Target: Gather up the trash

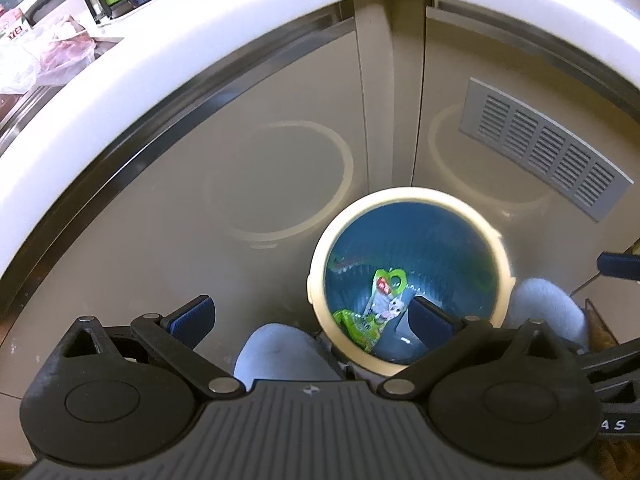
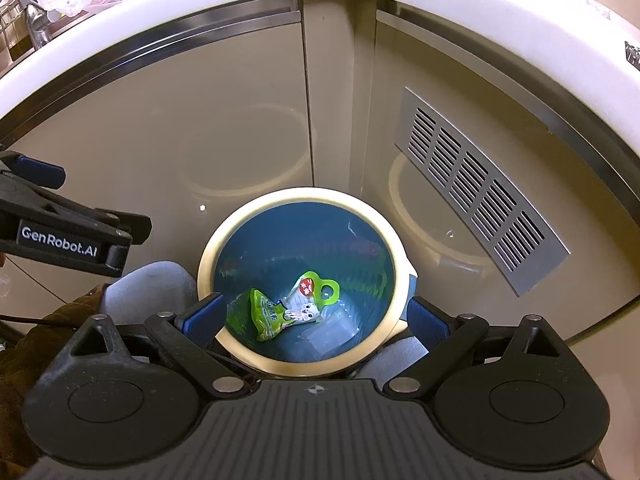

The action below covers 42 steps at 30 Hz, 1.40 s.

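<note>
- While both grippers hover above the bin (image 2: pixel 208 248), drop-off step looks done.
- Green wrapper (image 2: pixel 280 312) lies at bin bottom, clear packaging beside it.
- Left gripper (image 1: pixel 310 316): jaws apart, empty.
- Right gripper (image 2: pixel 316 316): jaws apart, empty.
- Next, likely: turn away, find more trash.

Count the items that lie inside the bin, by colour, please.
Green packets: 2, one crumpled, one with a hanging loop.
Clear plastic pieces: 1.
Total: 3, all inside the bin.
</note>
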{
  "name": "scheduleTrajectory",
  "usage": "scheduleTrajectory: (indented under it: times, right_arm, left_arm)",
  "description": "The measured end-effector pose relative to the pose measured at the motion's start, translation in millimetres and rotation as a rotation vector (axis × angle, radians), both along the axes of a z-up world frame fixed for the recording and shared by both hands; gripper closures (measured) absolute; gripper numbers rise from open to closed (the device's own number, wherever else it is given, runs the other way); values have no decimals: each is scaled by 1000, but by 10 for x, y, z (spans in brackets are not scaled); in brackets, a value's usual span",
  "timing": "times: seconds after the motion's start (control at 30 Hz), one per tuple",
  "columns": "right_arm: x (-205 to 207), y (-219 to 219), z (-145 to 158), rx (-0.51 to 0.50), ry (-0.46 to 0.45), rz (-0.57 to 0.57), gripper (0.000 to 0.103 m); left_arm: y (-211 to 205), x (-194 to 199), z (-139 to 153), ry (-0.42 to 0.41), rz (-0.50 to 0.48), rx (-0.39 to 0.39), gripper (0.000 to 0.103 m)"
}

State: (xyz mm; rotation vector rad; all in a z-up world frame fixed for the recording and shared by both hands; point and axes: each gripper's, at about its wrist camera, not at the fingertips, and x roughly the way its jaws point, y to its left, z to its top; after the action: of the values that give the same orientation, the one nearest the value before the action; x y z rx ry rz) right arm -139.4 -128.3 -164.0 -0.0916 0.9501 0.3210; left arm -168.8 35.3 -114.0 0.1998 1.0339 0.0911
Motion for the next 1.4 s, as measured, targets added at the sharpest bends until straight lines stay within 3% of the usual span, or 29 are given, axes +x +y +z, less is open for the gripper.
scheduleTrajectory:
  times: [0.6, 1.13, 1.27, 1.4]
  right_arm:
    - [-12, -52, 0, 31, -3, -17, 6]
    - [57, -233, 251, 93, -68, -65, 5]
    - [71, -324, 432, 132, -123, -71, 5]
    - [108, -478, 882, 197, -272, -83, 5]
  left_arm:
    - [-19, 68, -29, 24, 14, 22, 0]
    - [80, 134, -39, 33, 70, 42, 0]
    - [113, 143, 1, 34, 73, 23, 0]
    - [132, 160, 40, 44, 79, 8, 0]
